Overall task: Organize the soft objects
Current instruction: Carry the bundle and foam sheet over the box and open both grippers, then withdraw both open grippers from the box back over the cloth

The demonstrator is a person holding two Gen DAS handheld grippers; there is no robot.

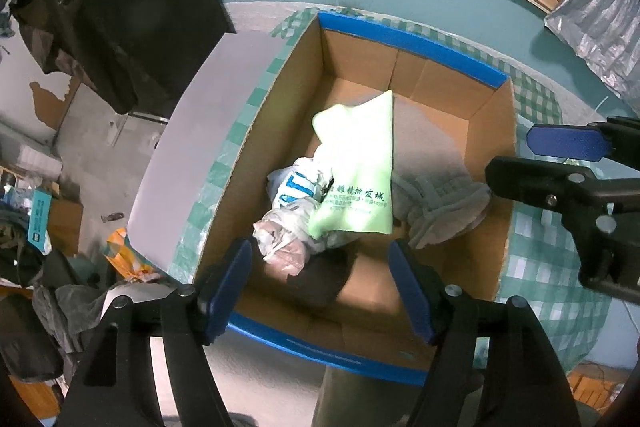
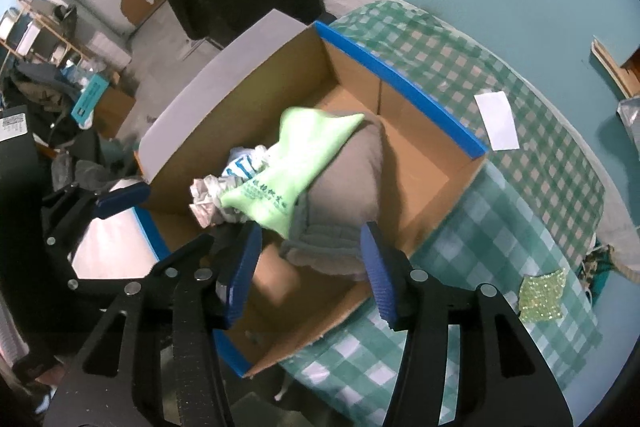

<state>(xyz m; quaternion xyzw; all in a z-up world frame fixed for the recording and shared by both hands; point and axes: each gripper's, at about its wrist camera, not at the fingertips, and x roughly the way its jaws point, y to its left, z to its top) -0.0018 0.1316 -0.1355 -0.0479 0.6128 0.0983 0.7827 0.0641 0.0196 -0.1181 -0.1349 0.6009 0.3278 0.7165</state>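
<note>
Both hand-held grippers, left (image 1: 320, 283) and right (image 2: 310, 269), point steeply down over the box (image 1: 416, 45), jaws released, nothing gripped; green bag (image 1: 356, 183) and grey cloth (image 2: 348, 179) inside.

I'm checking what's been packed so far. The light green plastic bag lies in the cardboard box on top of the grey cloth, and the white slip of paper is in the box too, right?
Not quite. The light green plastic bag does lie in the cardboard box over the grey cloth, but the white slip of paper lies outside the box, on the checked tablecloth. The right wrist view shows it.
</note>
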